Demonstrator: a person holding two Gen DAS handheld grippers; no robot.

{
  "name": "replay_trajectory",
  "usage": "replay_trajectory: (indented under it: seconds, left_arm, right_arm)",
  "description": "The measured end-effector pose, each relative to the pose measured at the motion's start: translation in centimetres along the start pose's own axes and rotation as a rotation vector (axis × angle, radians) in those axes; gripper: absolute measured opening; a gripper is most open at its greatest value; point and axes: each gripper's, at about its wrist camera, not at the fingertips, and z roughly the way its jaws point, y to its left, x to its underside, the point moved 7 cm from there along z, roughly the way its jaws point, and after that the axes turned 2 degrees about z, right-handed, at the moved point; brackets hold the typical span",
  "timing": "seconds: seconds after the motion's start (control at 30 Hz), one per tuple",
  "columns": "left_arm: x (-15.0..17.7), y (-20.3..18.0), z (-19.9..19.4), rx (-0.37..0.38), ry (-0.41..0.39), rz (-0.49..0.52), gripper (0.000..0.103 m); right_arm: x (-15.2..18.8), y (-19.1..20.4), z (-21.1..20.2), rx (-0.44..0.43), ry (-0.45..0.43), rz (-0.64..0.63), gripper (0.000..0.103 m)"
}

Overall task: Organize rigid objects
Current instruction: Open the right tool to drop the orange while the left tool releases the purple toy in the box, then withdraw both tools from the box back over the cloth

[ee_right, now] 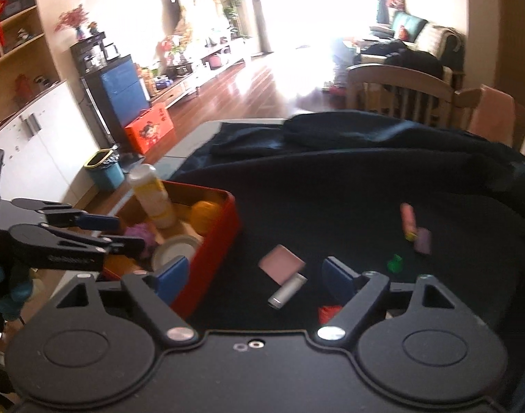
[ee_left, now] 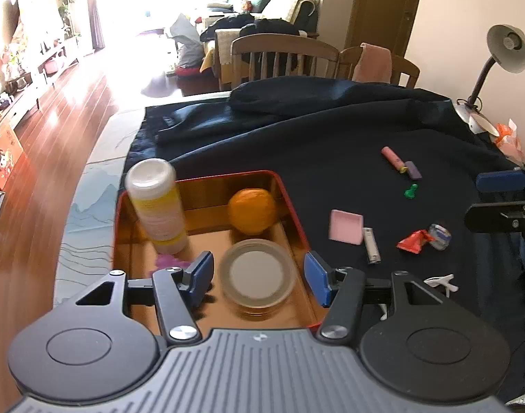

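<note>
Right now your left gripper point(ee_left: 259, 277) hangs half-open over the red tin point(ee_left: 290, 199), pads clear of the round lid point(ee_left: 257, 275) below. Your right gripper point(ee_right: 253, 275) stands wide and empty above the pink pad point(ee_right: 281, 263) and silver lighter point(ee_right: 287, 290) on the dark cloth point(ee_right: 331, 206).

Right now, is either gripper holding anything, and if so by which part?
Nothing is held. The left gripper hangs open above the round lid in the red tray, pads clear of it. The right gripper is open over the dark cloth.
</note>
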Motion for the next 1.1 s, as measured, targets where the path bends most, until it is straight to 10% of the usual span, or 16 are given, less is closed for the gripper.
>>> replay_trajectory:
  seconds: [0.4, 1.1]
  left_arm:
    - [-0.7, -6.4, 0.4, -0.009, -0.023, 0.017, 0.080]
    - [0.2, -13.6, 7.2, -0.049, 0.062, 0.019, 0.081]
  right_arm:
    - [3.7, -7.8, -2.2, 0.085, 0.015, 0.039, 0.096]
    - [7.3, -12.7, 1.9, 0.121, 0.096, -0.138, 0.097]
